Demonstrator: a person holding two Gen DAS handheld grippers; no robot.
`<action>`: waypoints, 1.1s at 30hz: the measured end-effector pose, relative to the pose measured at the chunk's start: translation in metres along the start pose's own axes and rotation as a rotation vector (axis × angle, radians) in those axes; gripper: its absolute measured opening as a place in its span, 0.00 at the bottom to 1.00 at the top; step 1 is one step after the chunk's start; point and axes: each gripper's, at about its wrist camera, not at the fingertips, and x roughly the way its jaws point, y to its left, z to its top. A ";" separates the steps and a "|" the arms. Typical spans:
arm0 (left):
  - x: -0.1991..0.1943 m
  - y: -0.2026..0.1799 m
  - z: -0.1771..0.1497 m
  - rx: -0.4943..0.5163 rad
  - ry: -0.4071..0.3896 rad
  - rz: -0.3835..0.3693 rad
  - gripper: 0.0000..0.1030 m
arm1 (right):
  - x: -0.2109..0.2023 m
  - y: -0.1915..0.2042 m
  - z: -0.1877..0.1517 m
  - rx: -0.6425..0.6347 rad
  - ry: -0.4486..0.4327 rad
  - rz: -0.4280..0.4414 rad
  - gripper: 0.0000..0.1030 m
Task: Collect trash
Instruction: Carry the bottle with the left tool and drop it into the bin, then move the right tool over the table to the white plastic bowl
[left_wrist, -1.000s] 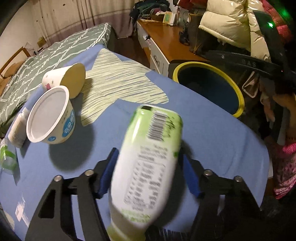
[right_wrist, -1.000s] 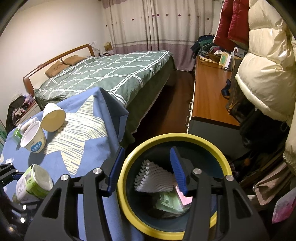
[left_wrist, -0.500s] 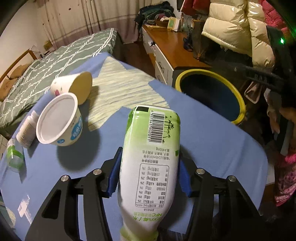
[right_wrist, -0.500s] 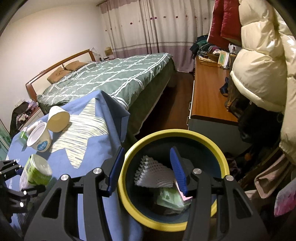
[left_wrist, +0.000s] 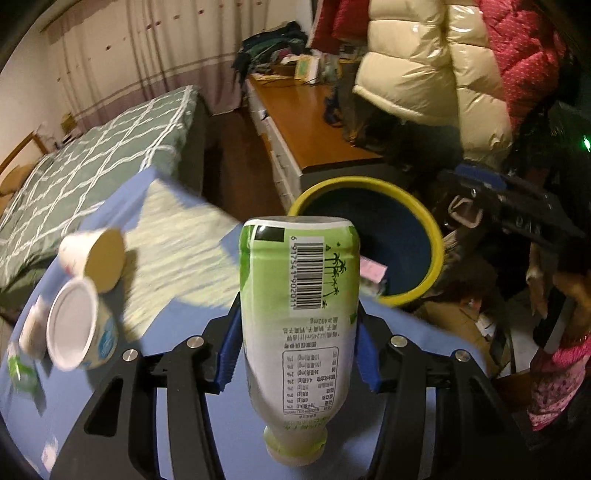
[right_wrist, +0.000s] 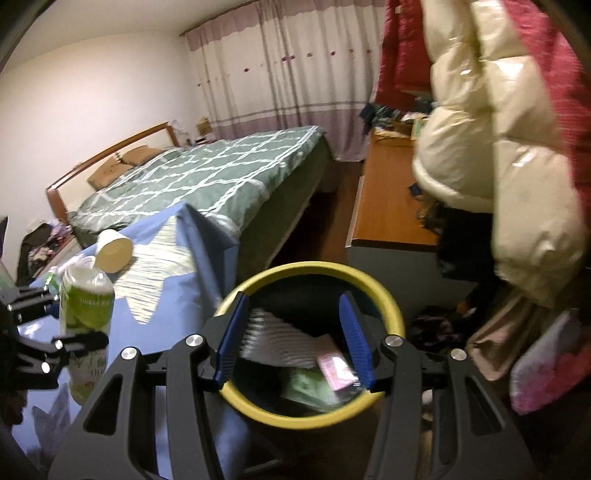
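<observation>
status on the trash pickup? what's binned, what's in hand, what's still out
Binned: the yellow-rimmed bin already holds a white ribbed piece, a pink item and green packaging.

In hand: the left tongs have just closed on the green bottle, short of the bin. The right tongs are open and empty.

Left: two cups and small bottles on the blue cloth.

Blue-clothed table (left_wrist: 184, 332): two cups (left_wrist: 79, 332) on sides (touching), small bottles (left_wrist: 31, 328) beyond.
</observation>
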 end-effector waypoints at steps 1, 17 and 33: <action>0.003 -0.004 0.005 0.007 -0.001 -0.005 0.51 | -0.004 -0.006 -0.002 0.002 -0.007 -0.018 0.47; 0.090 -0.059 0.099 0.014 -0.027 -0.101 0.50 | -0.011 -0.069 -0.013 0.132 -0.009 -0.063 0.47; 0.031 -0.010 0.040 -0.109 -0.185 0.008 0.89 | -0.004 -0.052 -0.009 0.128 0.003 -0.021 0.48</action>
